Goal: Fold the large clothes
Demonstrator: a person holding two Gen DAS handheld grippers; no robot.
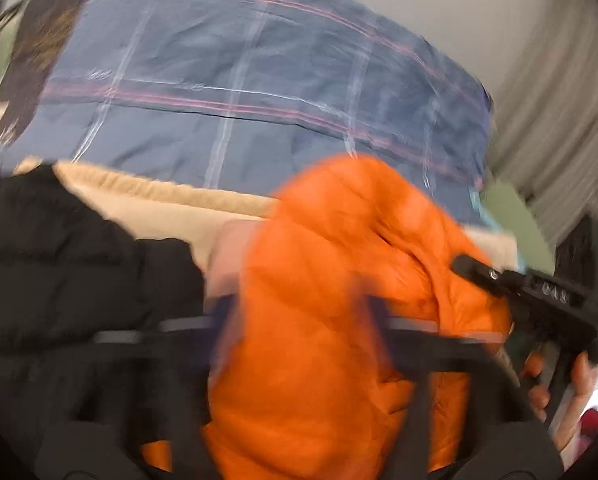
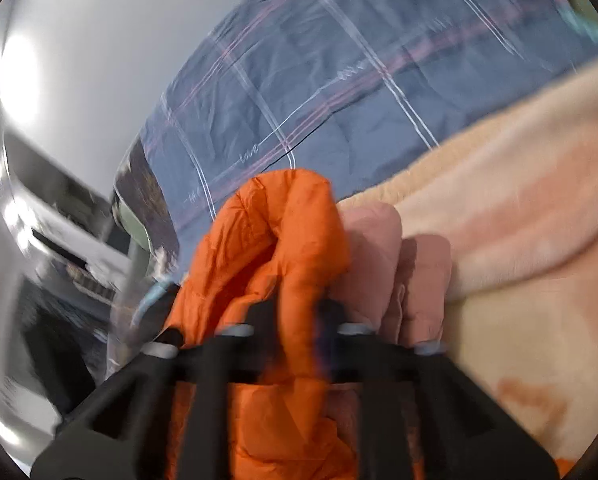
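An orange puffer jacket (image 1: 319,280) hangs bunched in front of both cameras, above the bed. In the blurred left wrist view my left gripper (image 1: 299,320) is shut on a thick fold of it. My right gripper (image 2: 299,308) pinches a raised ridge of the same orange jacket (image 2: 267,232) between its black fingers. That right gripper (image 1: 471,270) also shows from the side at the jacket's right edge, with a hand (image 1: 579,376) on its handle. Most of the jacket hangs below the fingers, out of sight.
A black puffer jacket (image 1: 59,264) lies at the left and a pink quilted garment (image 2: 383,256) just beside the orange one. Both rest on a cream fleece blanket (image 2: 511,184) over a blue plaid duvet (image 1: 239,80). Grey curtains (image 1: 559,120) hang at the right.
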